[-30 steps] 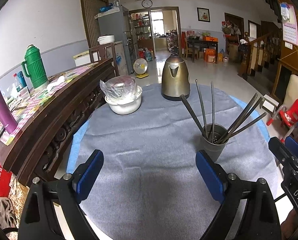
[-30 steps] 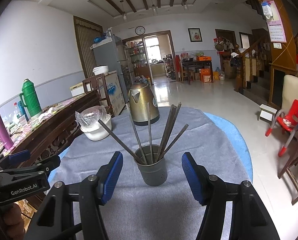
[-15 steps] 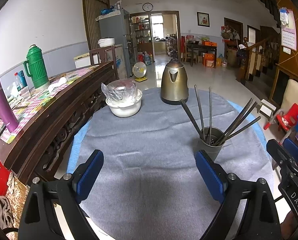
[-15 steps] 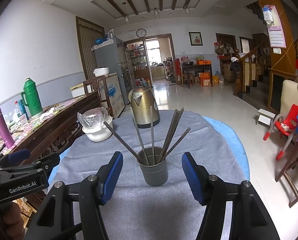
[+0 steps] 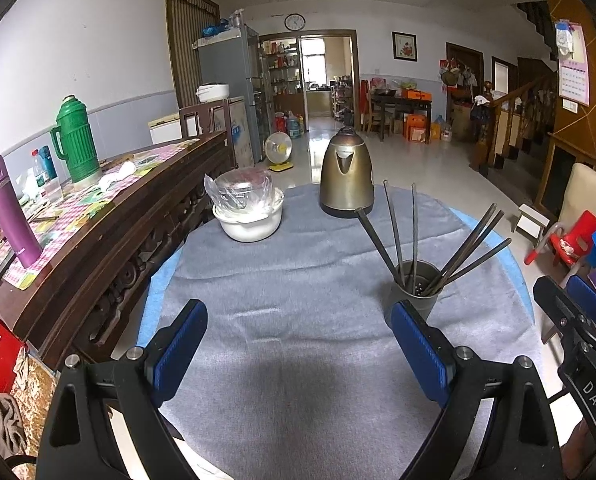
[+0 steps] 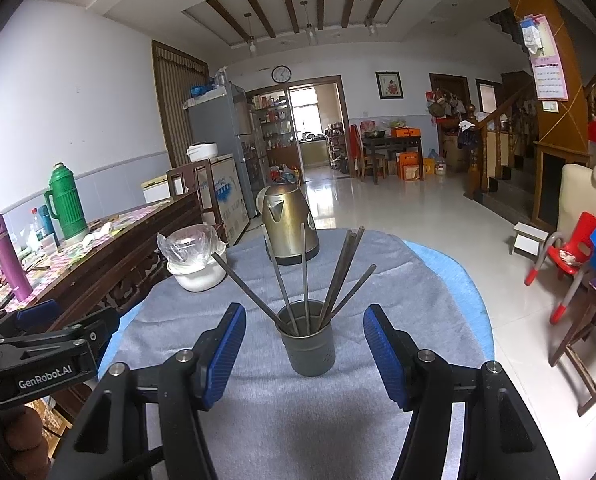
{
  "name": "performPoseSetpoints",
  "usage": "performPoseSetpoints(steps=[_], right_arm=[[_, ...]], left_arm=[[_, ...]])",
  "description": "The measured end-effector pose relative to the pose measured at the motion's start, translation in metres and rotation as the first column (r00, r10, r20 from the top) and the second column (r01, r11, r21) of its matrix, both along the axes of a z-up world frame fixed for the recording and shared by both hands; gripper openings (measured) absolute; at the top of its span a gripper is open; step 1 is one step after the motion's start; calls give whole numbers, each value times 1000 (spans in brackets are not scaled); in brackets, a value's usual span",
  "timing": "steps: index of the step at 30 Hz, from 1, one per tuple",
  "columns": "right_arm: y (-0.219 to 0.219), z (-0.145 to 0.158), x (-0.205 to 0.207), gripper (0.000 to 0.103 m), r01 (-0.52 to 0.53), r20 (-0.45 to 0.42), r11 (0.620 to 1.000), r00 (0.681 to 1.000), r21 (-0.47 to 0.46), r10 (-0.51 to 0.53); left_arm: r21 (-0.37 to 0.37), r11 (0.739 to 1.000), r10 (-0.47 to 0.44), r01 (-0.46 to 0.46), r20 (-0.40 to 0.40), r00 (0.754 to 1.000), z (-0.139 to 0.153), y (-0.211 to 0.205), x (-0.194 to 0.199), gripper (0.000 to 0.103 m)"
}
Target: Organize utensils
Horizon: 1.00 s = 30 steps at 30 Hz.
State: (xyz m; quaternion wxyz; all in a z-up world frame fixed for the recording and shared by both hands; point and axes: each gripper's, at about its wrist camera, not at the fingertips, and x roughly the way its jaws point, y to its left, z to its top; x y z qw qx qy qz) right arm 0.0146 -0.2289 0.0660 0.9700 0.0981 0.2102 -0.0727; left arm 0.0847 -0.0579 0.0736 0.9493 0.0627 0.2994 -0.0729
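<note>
We take the grey holder (image 6: 309,344) as our landmark: it stands upright on the grey cloth (image 6: 337,420) that covers the round worktop, and everything else we place from it. Six dark chopsticks (image 6: 339,276) stand in it, handles up, fanned out from the rim; one leans far toward the white bowl (image 6: 197,276), two rise nearly upright, three tilt away to the other side. Their long axes run up and outward from the holder, not along the worktop.

Our right gripper (image 6: 301,346) sits just in front of the holder, pointing at it, with the holder framed in the gap between its blue pads. The jaws stand apart and press on nothing; no pad touches the holder or a chopstick.

Our left gripper (image 5: 298,344) is also apart and empty. From it the holder (image 5: 415,288) lies ahead and off to its right, just beyond its right pad (image 5: 417,352). The brass kettle (image 5: 346,174) stands behind the holder, the bowl (image 5: 250,222) behind and to the left.

We judge the right gripper the nearer and better lined up for any further reach to the holder. No loose utensil shows on the cloth, so the sorting looks largely done.
</note>
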Motion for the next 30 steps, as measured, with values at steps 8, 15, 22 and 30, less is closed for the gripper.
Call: performPoseSetpoints(steps=[8, 15, 22, 30], right_arm=[[3, 6, -9, 66, -6, 15, 1000, 1000, -11, 6], [-1, 8, -13, 66, -4, 21, 1000, 1000, 0, 4], [-3, 9, -14, 66, 1, 25, 1000, 1000, 1, -1], [-4, 7, -9, 66, 1, 15, 1000, 1000, 7, -1]], left_arm=[[-2, 1000, -5, 5, 21, 1000, 6, -1, -7, 93], [4, 1000, -8, 8, 32, 999, 9, -3, -12, 93], [6, 1000, -12, 12, 35, 999, 10, -5, -13, 93], [7, 1000, -10, 10, 33, 999, 10, -5, -11, 93]])
